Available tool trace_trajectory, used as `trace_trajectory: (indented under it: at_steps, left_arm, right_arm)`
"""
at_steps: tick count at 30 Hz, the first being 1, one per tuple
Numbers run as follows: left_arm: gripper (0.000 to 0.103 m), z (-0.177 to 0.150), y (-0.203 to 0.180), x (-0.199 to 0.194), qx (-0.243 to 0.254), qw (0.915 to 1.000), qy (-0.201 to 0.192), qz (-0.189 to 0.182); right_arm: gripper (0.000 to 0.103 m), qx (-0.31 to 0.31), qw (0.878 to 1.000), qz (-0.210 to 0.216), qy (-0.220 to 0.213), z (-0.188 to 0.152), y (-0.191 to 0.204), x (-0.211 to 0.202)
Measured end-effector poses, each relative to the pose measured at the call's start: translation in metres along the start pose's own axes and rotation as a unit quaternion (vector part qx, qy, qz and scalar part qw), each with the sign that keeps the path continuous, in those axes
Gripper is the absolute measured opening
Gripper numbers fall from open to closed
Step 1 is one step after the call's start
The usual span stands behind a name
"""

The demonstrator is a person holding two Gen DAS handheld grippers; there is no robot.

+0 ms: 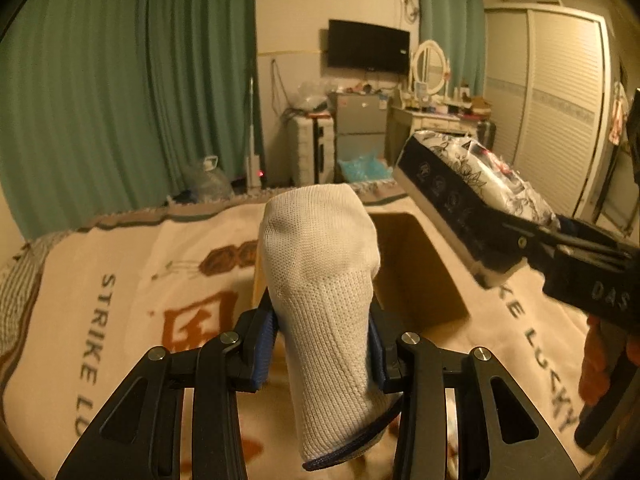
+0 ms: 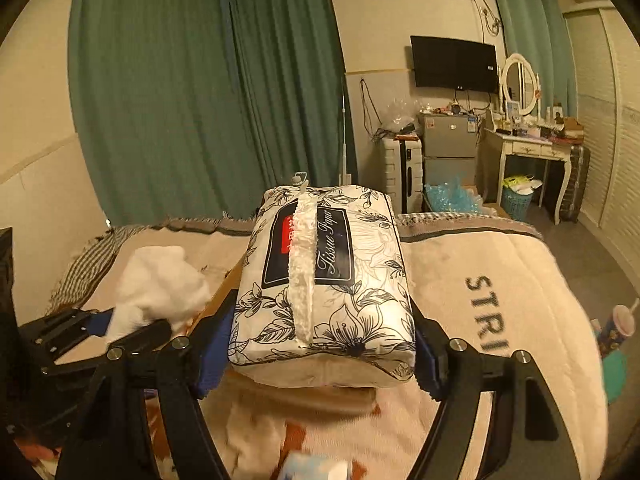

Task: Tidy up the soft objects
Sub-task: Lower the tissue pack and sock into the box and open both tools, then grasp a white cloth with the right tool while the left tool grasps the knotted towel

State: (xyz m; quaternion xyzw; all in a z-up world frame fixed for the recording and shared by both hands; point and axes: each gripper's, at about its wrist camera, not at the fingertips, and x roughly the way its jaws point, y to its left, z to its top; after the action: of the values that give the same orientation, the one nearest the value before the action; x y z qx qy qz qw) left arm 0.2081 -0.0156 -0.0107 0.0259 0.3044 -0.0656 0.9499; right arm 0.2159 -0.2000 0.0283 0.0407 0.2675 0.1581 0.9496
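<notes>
My left gripper [image 1: 323, 344] is shut on a white knitted sock [image 1: 320, 280] and holds it upright above the bed, in front of an open cardboard box [image 1: 416, 272]. My right gripper [image 2: 322, 354] is shut on a floral pack of tissue paper [image 2: 324, 280] and holds it above the same box [image 2: 224, 288]. In the left wrist view the tissue pack [image 1: 472, 184] hangs at the right over the box, held by the right gripper [image 1: 532, 248]. In the right wrist view the sock [image 2: 156, 284] and the left gripper [image 2: 120, 324] are at the left.
A cream blanket [image 1: 120, 300] with "STRIKE LUCKY" lettering covers the bed. A small blue-white pack [image 2: 312, 468] lies on it near the bottom edge. Beyond the bed stand green curtains [image 1: 120, 100], a suitcase [image 2: 400, 172], a small fridge [image 2: 448, 148] and a dressing table [image 2: 532, 148].
</notes>
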Motion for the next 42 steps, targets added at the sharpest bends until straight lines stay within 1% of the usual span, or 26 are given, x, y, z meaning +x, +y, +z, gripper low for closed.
trace_trajectory:
  at_steps: [2,4,8,11,13,15,16,17,18,19,20,21,24,26,31,32,33,36,38,39,42]
  left_arm:
    - [0.038,0.007,0.002,0.026,0.000,1.0000,0.009,-0.004]
    - [0.038,0.010,0.003,0.054,0.003,0.9999,0.016,0.000]
    - [0.038,0.004,0.009,0.101,-0.002,0.9993,0.037,0.005]
    - [0.039,-0.002,0.013,0.123,0.000,0.9979,0.065,0.003]
    - [0.040,-0.006,0.013,0.127,0.002,0.9975,0.070,-0.001]
    - [0.041,-0.006,0.011,0.129,0.003,0.9974,0.072,-0.001]
    - [0.042,-0.006,0.010,0.129,0.002,0.9973,0.074,0.003]
    - [0.052,-0.006,0.008,0.128,0.003,0.9971,0.076,0.007]
    - [0.066,-0.005,0.006,0.127,0.005,0.9970,0.076,0.009]
    - [0.071,-0.004,0.004,0.123,0.006,0.9974,0.071,0.010]
    - [0.075,-0.004,0.003,0.115,0.007,0.9981,0.060,0.010]
    - [0.075,-0.002,0.003,0.111,0.007,0.9982,0.057,0.012]
    - [0.076,0.004,0.002,0.088,0.015,0.9982,0.052,0.026]
    - [0.076,0.011,0.005,0.068,0.016,0.9984,0.041,0.036]
    - [0.076,0.031,0.013,-0.014,0.011,0.9994,-0.006,0.032]
    - [0.080,0.035,0.014,-0.033,0.011,0.9993,-0.017,0.030]
    - [0.089,0.039,0.015,-0.046,0.012,0.9992,-0.024,0.030]
    - [0.091,0.043,0.019,-0.095,0.012,0.9973,-0.058,0.044]
    - [0.091,0.041,0.021,-0.124,0.010,0.9967,-0.068,0.044]
    - [0.091,0.039,0.022,-0.133,0.010,0.9967,-0.069,0.042]
    - [0.091,0.022,0.024,-0.158,0.018,0.9975,-0.058,0.037]
  right_arm:
    - [0.074,0.007,1.000,0.003,0.006,0.005,-0.006,0.027]
    - [0.074,0.014,1.000,0.005,0.015,0.006,-0.010,0.057]
    - [0.074,0.017,1.000,-0.001,0.025,-0.001,-0.017,0.101]
    - [0.074,0.022,0.999,0.009,0.037,-0.008,-0.023,0.122]
    - [0.075,0.029,0.999,0.015,0.039,-0.014,-0.025,0.130]
    - [0.077,0.029,0.999,0.015,0.033,-0.017,-0.027,0.131]
    - [0.080,0.027,0.999,0.015,0.032,-0.017,-0.027,0.131]
    - [0.084,0.026,0.999,0.014,0.031,-0.019,-0.026,0.129]
    - [0.085,0.026,0.999,0.013,0.033,-0.018,-0.027,0.129]
    - [0.088,0.028,0.999,0.016,0.037,-0.017,-0.028,0.129]
    - [0.091,0.032,0.999,0.016,0.037,-0.015,-0.030,0.127]
    - [0.092,0.035,0.999,0.013,0.034,-0.013,-0.030,0.121]
    - [0.093,0.023,0.999,0.004,0.026,-0.005,-0.029,0.098]
    - [0.093,0.013,1.000,-0.003,0.013,0.006,-0.027,0.071]
    - [0.094,0.000,1.000,-0.009,-0.022,0.034,-0.017,-0.003]
    - [0.096,-0.003,0.999,-0.013,-0.032,0.039,-0.014,-0.020]
    - [0.097,-0.006,0.999,-0.019,-0.040,0.043,-0.010,-0.034]
    - [0.102,-0.020,0.998,-0.035,-0.054,0.048,0.005,-0.079]
    - [0.103,-0.025,0.997,-0.045,-0.060,0.047,0.013,-0.102]
    - [0.103,-0.026,0.997,-0.049,-0.062,0.045,0.018,-0.114]
    - [0.103,-0.020,0.997,-0.050,-0.050,0.036,0.029,-0.139]
